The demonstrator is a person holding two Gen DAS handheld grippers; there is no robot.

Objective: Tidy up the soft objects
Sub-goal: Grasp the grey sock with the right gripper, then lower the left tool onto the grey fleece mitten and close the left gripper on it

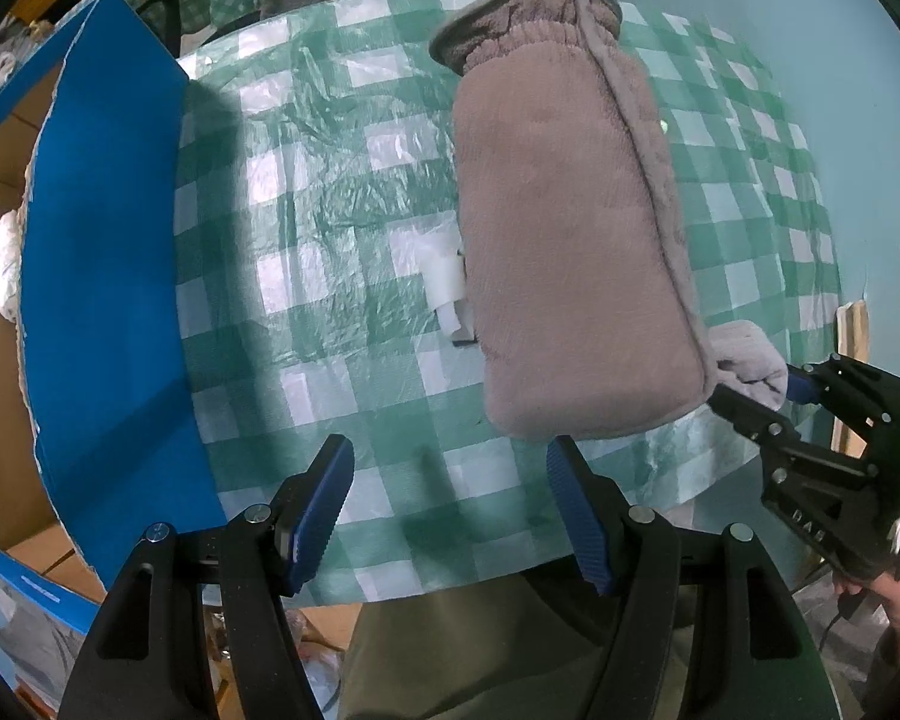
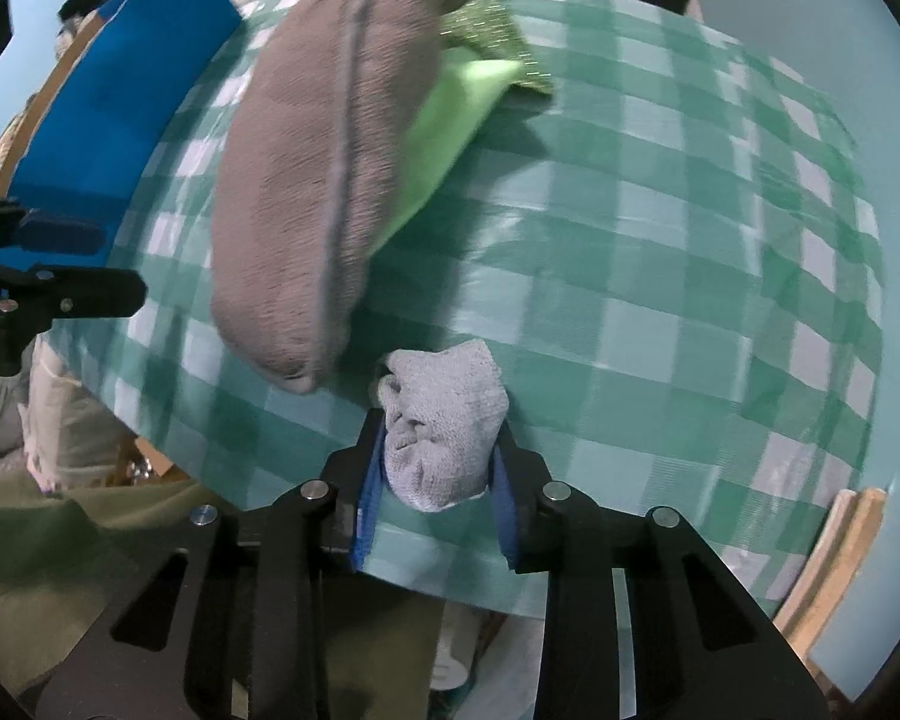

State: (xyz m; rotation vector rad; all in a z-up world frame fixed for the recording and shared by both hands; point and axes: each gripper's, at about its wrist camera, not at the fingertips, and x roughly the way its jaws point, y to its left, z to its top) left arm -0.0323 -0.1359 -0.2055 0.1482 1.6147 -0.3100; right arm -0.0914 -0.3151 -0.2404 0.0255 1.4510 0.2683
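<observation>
Looked light and squashy: balled sock pinched mid-bundle by right gripper, left gripper agape, empty.

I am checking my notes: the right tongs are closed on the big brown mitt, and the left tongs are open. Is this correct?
Not quite. The right tongs are closed on the small grey cloth, not the brown mitt, as the right wrist view shows. The left tongs are open.

I count one brown plush mitt, one small grey sock, one lime-green cloth, one glittery green scrubber, and one blue-flapped cardboard box beside my table.
</observation>
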